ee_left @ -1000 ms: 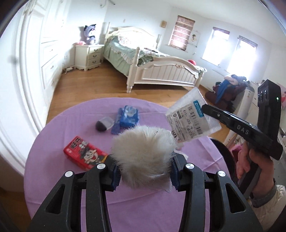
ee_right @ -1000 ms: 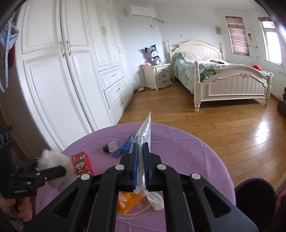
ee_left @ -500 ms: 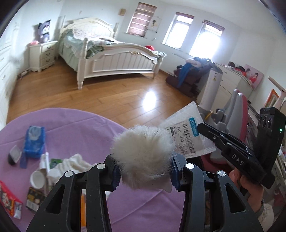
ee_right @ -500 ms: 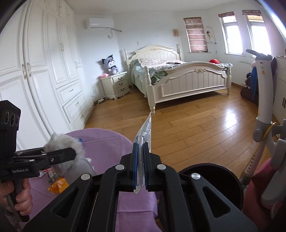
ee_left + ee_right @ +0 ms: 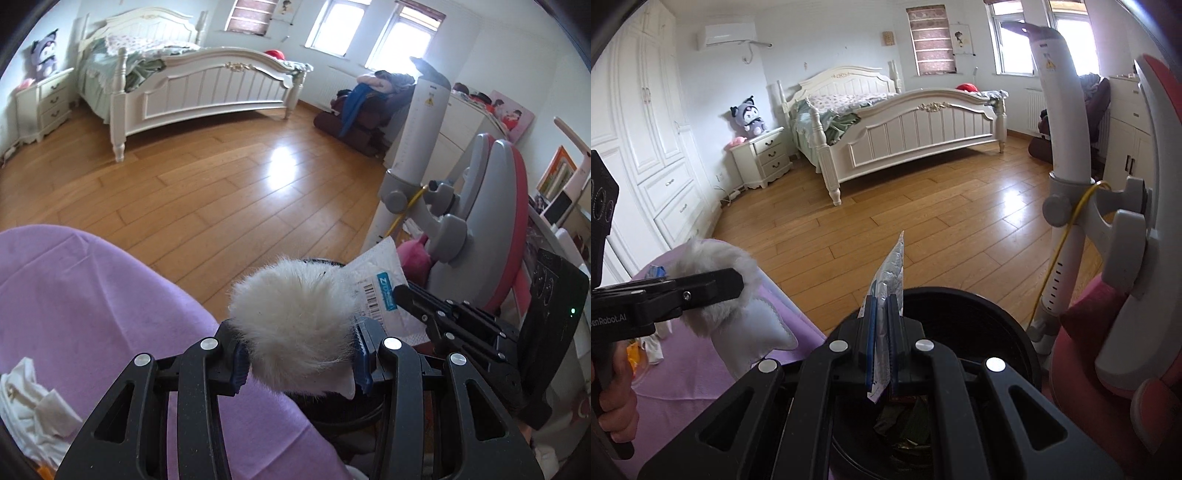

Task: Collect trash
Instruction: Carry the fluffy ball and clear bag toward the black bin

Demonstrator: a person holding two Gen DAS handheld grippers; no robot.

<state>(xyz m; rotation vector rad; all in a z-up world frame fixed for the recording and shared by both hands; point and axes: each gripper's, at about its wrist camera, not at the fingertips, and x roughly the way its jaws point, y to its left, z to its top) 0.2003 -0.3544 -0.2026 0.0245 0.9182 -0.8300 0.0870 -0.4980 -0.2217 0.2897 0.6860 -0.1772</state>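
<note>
My left gripper (image 5: 299, 363) is shut on a white fluffy pompom (image 5: 293, 328) with a white fabric tag, held past the edge of the purple table (image 5: 92, 295). It also shows in the right wrist view (image 5: 713, 284). My right gripper (image 5: 882, 332) is shut on a flat plastic wrapper (image 5: 888, 280) with a barcode label, held upright over the black trash bin (image 5: 979, 325). The wrapper (image 5: 384, 291) and right gripper (image 5: 436, 314) show to the right in the left wrist view. Crumpled trash lies inside the bin (image 5: 905, 424).
White tissues (image 5: 26, 410) and an orange wrapper (image 5: 631, 354) lie on the purple table. A grey-and-pink chair (image 5: 491, 229) and a white pole (image 5: 1067, 155) stand right of the bin. Wooden floor and a white bed (image 5: 905, 125) lie beyond.
Both grippers have swung right, away from the table's middle, with their items still held. The right gripper with the wrapper now sits over the black bin.
</note>
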